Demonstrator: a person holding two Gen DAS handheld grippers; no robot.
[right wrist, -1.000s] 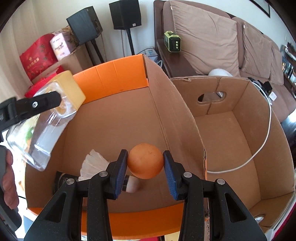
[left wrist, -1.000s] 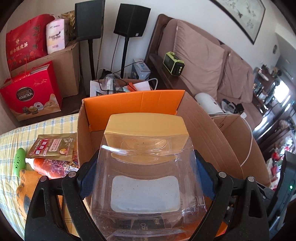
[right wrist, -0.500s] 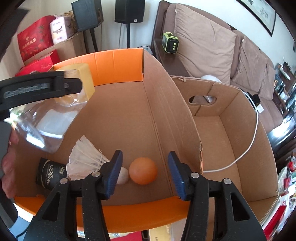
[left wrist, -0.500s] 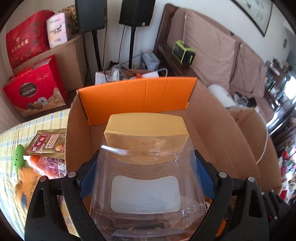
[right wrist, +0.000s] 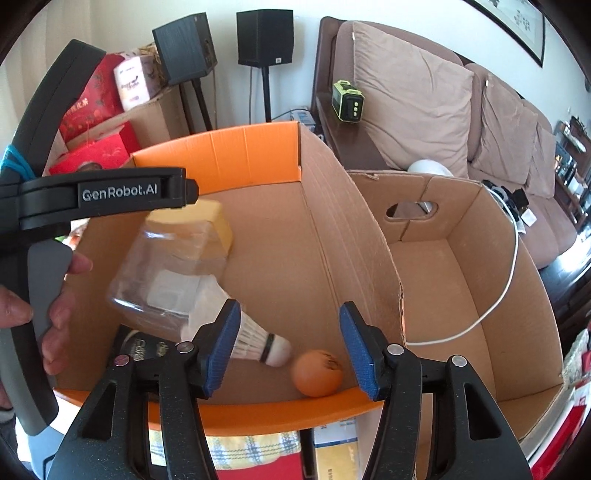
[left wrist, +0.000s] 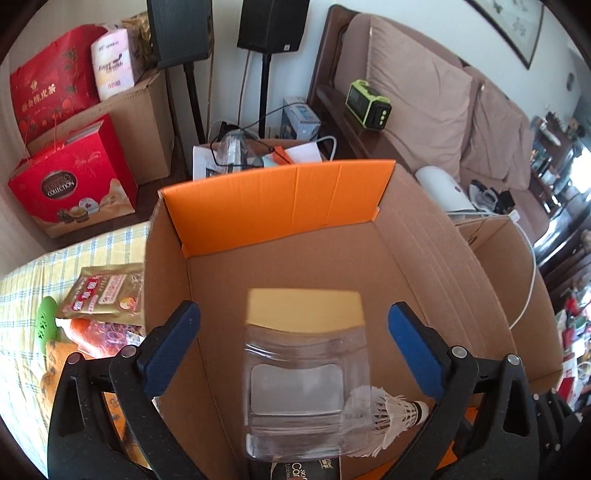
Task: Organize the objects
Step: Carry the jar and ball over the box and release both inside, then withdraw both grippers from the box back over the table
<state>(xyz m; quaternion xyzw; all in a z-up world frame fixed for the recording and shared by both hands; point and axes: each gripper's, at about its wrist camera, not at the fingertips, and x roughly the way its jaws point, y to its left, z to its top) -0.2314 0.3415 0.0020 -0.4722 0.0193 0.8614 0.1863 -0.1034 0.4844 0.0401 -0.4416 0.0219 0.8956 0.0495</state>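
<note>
Nearest, the left gripper (left wrist: 291,343) has its jaws opening wide, and the clear jar (left wrist: 306,391) with the yellow lid (left wrist: 304,308) sits between the blue pads without touching them, inside the orange-flapped cardboard box (left wrist: 277,199). Beside the jar's base lies a white shuttlecock (left wrist: 388,410), and a dark packet (left wrist: 306,470) shows under it at the near wall. The right gripper (right wrist: 290,345) is also opening, with nothing between its pads; just beyond them an orange ball (right wrist: 316,373) rests on the box floor against the near wall, touching the shuttlecock's cork. A hand (right wrist: 40,302) holds the left gripper's handle. Right of this box stands a second cardboard box (right wrist: 461,288) with a white cable (right wrist: 506,280) draped in. Left of the boxes, snack packets (left wrist: 99,295) lie on the checked table (left wrist: 26,291). Farther back are a sofa (left wrist: 424,103) and speakers (left wrist: 273,24).
</note>
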